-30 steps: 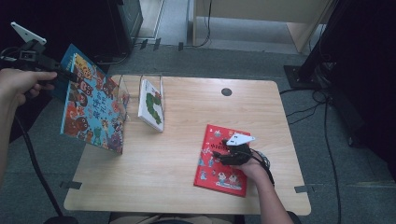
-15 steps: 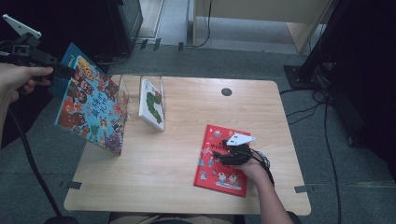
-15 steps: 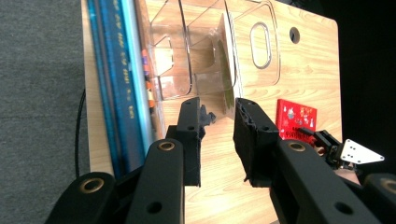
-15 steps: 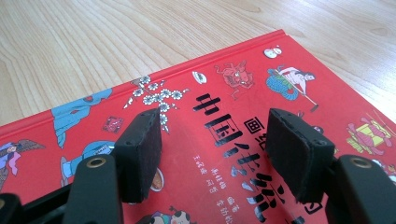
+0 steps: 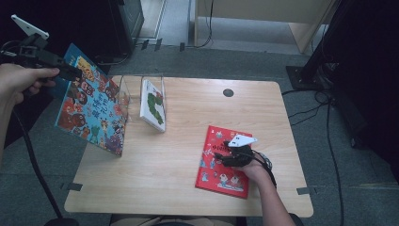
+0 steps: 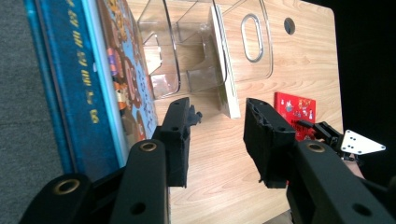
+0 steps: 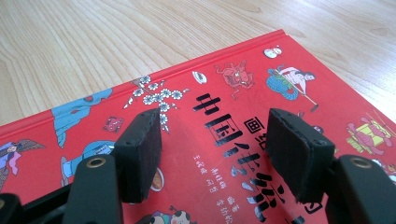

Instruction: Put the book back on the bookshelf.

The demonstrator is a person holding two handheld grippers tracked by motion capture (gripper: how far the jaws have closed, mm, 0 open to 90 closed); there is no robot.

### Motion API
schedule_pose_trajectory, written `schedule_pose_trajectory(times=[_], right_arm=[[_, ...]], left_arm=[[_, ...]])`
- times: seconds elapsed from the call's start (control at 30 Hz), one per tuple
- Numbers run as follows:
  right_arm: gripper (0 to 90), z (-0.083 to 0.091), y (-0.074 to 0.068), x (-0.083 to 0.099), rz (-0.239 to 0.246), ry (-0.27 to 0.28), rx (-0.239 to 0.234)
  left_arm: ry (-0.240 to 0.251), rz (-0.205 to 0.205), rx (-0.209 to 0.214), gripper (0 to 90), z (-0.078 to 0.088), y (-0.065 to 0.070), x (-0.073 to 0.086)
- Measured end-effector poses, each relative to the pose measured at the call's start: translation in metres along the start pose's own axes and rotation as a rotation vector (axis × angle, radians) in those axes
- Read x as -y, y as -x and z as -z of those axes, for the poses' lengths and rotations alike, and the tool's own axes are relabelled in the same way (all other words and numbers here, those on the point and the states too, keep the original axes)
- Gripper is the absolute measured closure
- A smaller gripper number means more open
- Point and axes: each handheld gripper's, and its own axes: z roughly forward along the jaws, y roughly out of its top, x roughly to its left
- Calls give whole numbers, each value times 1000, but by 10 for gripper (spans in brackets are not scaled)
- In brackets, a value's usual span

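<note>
Both hand-held grippers gape empty: left hand-held gripper (image 6: 215, 135) beside blue book (image 5: 91, 110), seemingly untouched; right hand-held gripper (image 7: 215, 154) over red book (image 7: 243, 116).

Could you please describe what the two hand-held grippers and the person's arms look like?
Both grippers, left and right, are black, each with two blocky jaws on arms with brass-coloured rivets. Each carries a pale three-cornered plate with small dark dots on top. A black cable trails from the left one. The forearms are bare, without sleeves.
</note>
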Motion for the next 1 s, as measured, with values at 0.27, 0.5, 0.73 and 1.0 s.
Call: schedule_pose_trajectory(times=[0.27,0.5,0.73,1.0], right_arm=[[337,0,0,0,1,-1,-2],[335,0,0,1,0,1,-4],[337,0,1,0,-13,2,-5],[365,2,3,-1,-32,-7,-1]], left_arm=[[-14,-61,3,556,-8,15,3],[-10,-96,12,530,-15,26,6],[-7,-128,20,521,-25,34,11],[-9,-156,37,507,-36,47,19]])
